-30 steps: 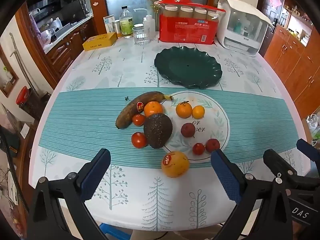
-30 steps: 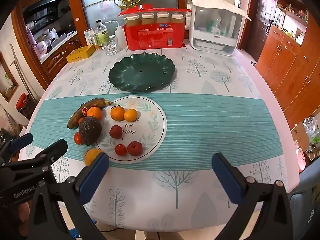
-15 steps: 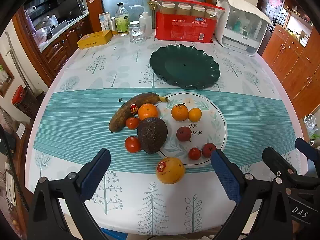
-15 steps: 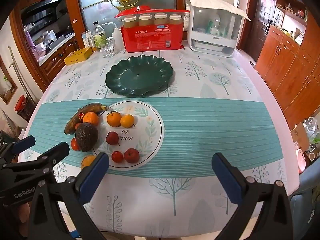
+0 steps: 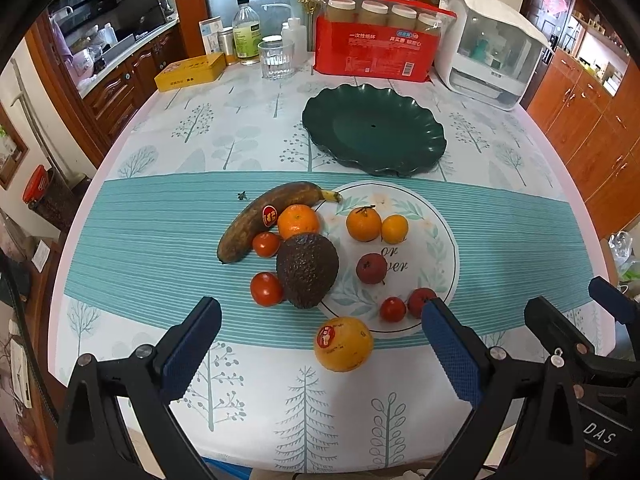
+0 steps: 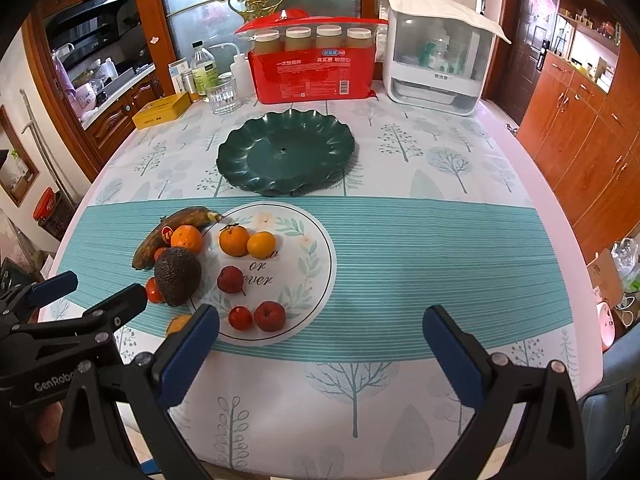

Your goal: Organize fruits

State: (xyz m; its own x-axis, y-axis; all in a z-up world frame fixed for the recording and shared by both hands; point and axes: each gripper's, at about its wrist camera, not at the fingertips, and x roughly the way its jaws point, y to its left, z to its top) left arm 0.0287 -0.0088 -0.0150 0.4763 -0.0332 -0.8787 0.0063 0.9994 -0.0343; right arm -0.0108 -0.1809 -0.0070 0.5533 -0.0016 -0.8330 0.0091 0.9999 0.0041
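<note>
Fruit lies loose on the table around a printed white circle (image 5: 436,240): a brown banana (image 5: 260,216), a dark avocado (image 5: 307,269), several oranges such as the one with a sticker (image 5: 343,344), tomatoes (image 5: 266,289) and small red fruits (image 5: 371,268). Behind them sits an empty dark green scalloped plate (image 5: 374,134) (image 6: 286,156). My left gripper (image 5: 320,352) is open above the near edge, the stickered orange between its fingers' line. My right gripper (image 6: 320,352) is open over bare cloth, right of the fruit (image 6: 236,240).
Along the back stand a red pack of paper cups (image 5: 376,50), a white lidded box (image 5: 492,52), a glass (image 5: 276,60), bottles (image 5: 246,32) and a yellow tin (image 5: 190,72). Wooden cabinets (image 6: 580,128) flank the table.
Both grippers have moved forward and lower over the table, so the fruit sits nearer in both views. Both stay open and nothing has been taken hold of.
</note>
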